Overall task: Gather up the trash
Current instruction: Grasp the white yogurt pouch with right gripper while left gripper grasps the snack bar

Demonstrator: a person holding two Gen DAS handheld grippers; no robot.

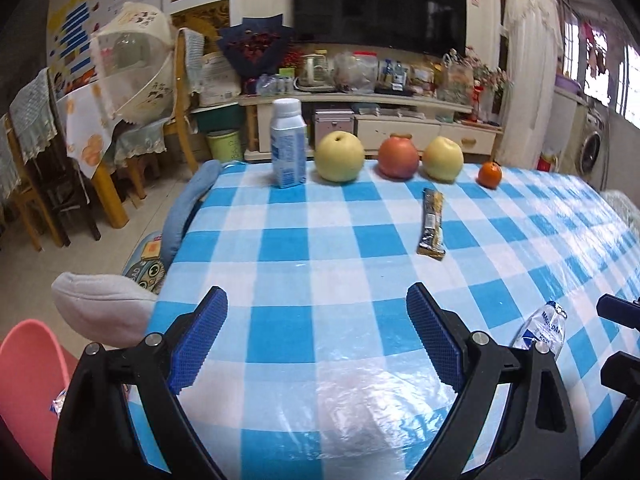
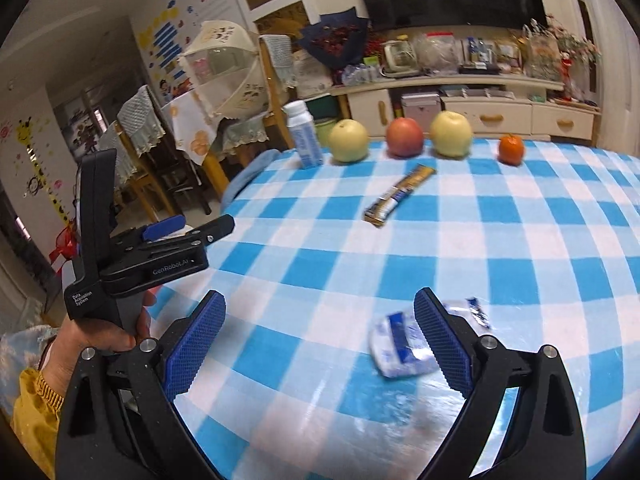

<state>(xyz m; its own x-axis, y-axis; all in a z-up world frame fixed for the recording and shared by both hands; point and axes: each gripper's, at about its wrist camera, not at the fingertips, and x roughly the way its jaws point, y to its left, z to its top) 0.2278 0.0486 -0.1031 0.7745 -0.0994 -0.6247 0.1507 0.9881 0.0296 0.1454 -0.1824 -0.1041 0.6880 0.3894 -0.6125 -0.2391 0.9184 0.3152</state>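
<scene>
Both my claws hang over the blue-and-white checked tablecloth (image 1: pixel 304 240): my left gripper (image 1: pixel 316 320) spread wide and empty, my right gripper (image 2: pixel 320 328) spread too, its right pad just beside the crushed clear plastic bottle (image 2: pixel 404 344) (blurred). Farther off lies 1 gold-and-black snack wrapper (image 1: pixel 431 224), near 4 fruits and a white-and-blue milk bottle (image 1: pixel 287 144).

Crushed bottle (image 2: pixel 404 344) smeared by motion blur, label unreadable, right part hidden behind the right tool's (image 2: pixel 320 344) finger. In the left view, bottle (image 1: pixel 545 326) partly covered by the left tool's (image 1: pixel 316 336) arm. Pink bin (image 1: pixel 28 380) cut by the frame edge. Wrapper (image 1: pixel 432 224) print too small to read.
</scene>
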